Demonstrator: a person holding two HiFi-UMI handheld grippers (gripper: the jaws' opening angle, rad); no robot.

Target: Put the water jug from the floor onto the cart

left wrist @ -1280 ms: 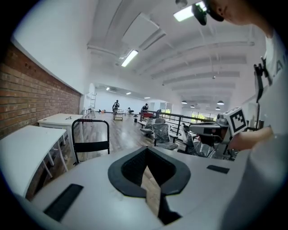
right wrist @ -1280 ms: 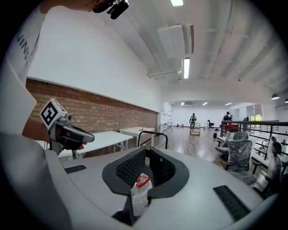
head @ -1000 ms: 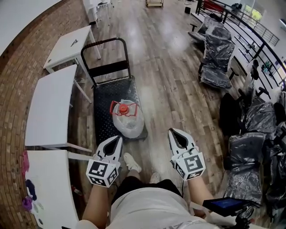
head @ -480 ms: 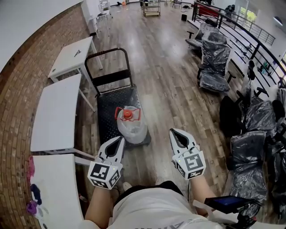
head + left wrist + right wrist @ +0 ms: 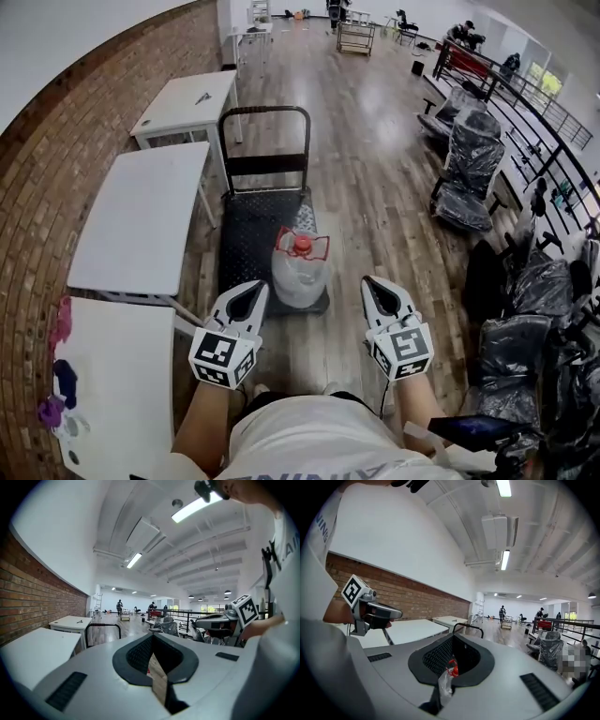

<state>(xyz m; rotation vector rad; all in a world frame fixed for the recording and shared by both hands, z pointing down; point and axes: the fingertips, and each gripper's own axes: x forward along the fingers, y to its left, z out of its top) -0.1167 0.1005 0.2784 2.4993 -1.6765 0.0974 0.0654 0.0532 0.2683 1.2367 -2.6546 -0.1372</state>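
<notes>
The clear water jug (image 5: 300, 270) with a red cap and red handle stands upright on the near end of the black cart (image 5: 246, 232). Neither gripper touches it. In the head view my left gripper (image 5: 256, 287) is held just left of the jug and nearer me, jaws together with nothing in them. My right gripper (image 5: 372, 283) is level with it on the jug's right, also shut and empty. Through the right gripper's (image 5: 453, 638) jaw notch I see the jug's red cap (image 5: 451, 666). The left gripper view looks over its closed jaws (image 5: 152, 636) at the cart's handle (image 5: 103, 626).
White tables (image 5: 141, 220) line the brick wall left of the cart. Plastic-wrapped chairs (image 5: 466, 178) and a railing (image 5: 525, 98) stand at the right. Wood floor (image 5: 375, 206) stretches ahead, with people and a trolley far off. A dark screen device (image 5: 469, 431) sits at my lower right.
Both grippers have drawn back from the jug and risen, staying shut. The view has lifted and pulled away, so cart and jug sit farther ahead. The jug has not moved on the cart.
</notes>
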